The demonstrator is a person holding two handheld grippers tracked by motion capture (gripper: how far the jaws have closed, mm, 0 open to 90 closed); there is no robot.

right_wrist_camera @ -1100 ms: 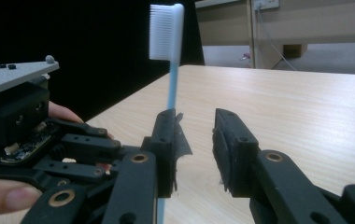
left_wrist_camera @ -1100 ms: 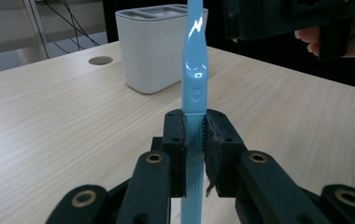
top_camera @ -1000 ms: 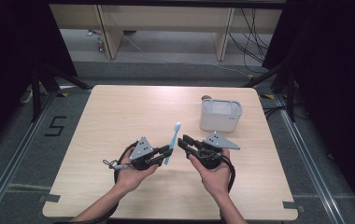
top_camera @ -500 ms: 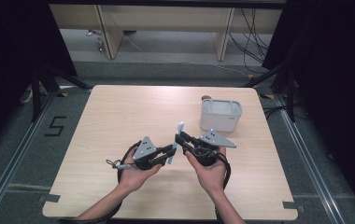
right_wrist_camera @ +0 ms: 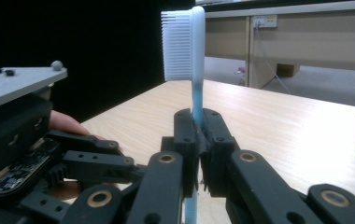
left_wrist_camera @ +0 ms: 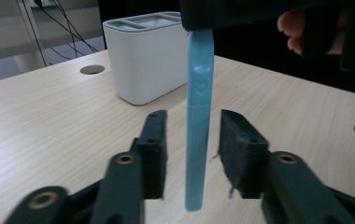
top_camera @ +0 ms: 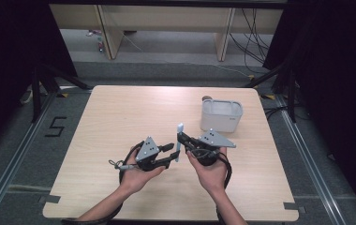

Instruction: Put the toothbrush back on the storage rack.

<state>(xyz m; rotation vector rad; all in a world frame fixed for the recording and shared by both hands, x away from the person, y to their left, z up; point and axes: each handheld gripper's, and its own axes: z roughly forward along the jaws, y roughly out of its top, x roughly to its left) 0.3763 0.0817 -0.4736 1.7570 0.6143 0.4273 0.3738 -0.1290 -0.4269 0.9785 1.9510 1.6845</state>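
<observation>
— Blue toothbrush [right_wrist_camera: 197, 100] is pinched in the right gripper [right_wrist_camera: 197, 135], jaws just closed on it, upright at frame centre; the left gripper [left_wrist_camera: 199, 144] has just spread, handle untouched between its pads.

— Holder [top_camera: 221, 115]?

— Upper right on the surface [top_camera: 120, 112], nearer the right hand. The right gripper view adds bristles; the left gripper view the holder's slots.

Both grippers are black, their fingers [right_wrist_camera: 185, 135] jointed with brass-coloured pivots; each carries a grey three-cornered plate [top_camera: 146, 148] and a dark cable behind.
</observation>
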